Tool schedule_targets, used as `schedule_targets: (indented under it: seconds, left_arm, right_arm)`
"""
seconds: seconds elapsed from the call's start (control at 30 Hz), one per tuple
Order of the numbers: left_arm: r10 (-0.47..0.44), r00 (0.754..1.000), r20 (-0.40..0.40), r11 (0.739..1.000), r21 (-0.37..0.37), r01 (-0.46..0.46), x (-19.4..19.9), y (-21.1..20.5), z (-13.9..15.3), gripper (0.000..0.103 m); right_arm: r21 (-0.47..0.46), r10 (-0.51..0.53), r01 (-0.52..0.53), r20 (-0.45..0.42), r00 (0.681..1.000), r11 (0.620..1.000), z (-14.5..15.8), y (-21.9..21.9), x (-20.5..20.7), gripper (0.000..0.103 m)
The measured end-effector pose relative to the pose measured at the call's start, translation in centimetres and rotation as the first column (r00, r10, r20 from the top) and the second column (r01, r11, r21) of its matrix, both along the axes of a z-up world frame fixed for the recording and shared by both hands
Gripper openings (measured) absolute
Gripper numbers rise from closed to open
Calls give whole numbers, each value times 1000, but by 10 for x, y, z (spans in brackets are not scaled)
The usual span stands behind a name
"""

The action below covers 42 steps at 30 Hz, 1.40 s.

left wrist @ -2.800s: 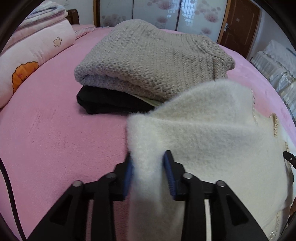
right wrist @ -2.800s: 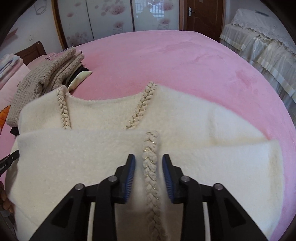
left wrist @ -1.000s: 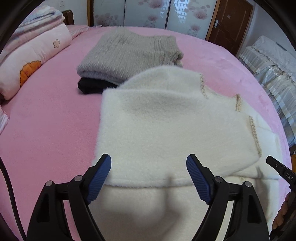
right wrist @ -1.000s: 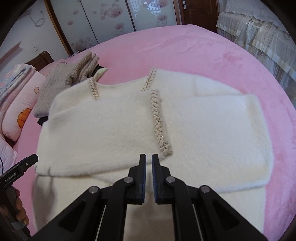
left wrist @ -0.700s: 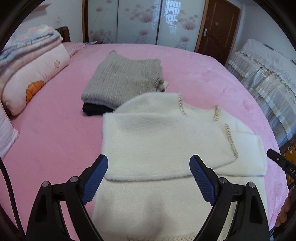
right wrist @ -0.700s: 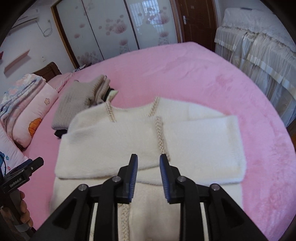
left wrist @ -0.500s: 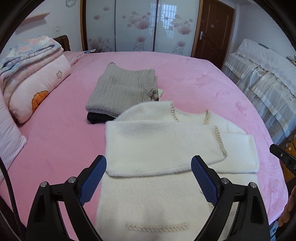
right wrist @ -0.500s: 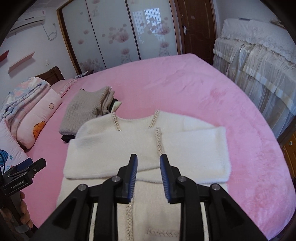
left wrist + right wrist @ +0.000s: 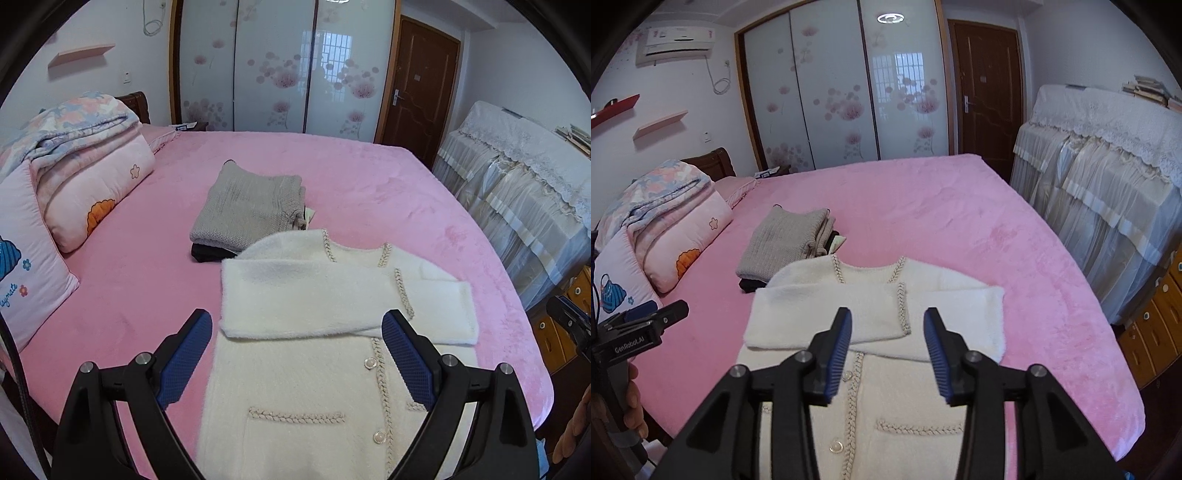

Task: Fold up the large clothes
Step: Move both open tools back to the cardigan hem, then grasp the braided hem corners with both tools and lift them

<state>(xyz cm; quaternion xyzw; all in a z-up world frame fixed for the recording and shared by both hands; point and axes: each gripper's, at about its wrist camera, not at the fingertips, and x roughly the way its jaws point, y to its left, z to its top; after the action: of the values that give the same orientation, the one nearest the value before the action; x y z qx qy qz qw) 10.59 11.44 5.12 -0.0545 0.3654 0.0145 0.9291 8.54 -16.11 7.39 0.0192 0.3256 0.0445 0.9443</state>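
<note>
White cardigan now lies released on the bed, sleeves crossed; left tool wide open, right tool opening, both empty; bottom fold probably comes next.

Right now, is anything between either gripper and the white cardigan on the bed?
Nothing visible. The white cardigan lies flat below the open left gripper and the opening right gripper; the grey sweater stack sits beyond its collar.

Both wrist cameras looked down from well above, side by side, sharing the cardigan and bed.
</note>
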Motion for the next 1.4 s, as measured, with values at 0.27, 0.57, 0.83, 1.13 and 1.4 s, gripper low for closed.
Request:
schedule_targets:
  seconds: [0.27,0.57,0.83,1.13,1.4]
  left_arm:
    - [-16,998,63,1000,23,15,-68,3,-3,96]
    - [-62,995,79,998,23,60,-136,13,-67,100]
    - [-103,990,-93,993,53,108,-149,32,-153,100]
    - [-134,926,-353,991,-34,131,-155,74,-243,100]
    - [-155,882,-445,982,-169,87,-161,99,-292,99]
  right_arm:
    - [-37,13,-11,45,999,999,-9,-12,-62,57]
    - [-30,15,-14,51,999,999,-75,-33,-122,60]
    - [-26,5,-7,-69,998,1000,-140,-57,-134,60]
    - [-69,-17,-3,-279,960,998,-221,-93,-139,60]
    - [21,-49,65,-428,902,998,-267,-141,-146,60]
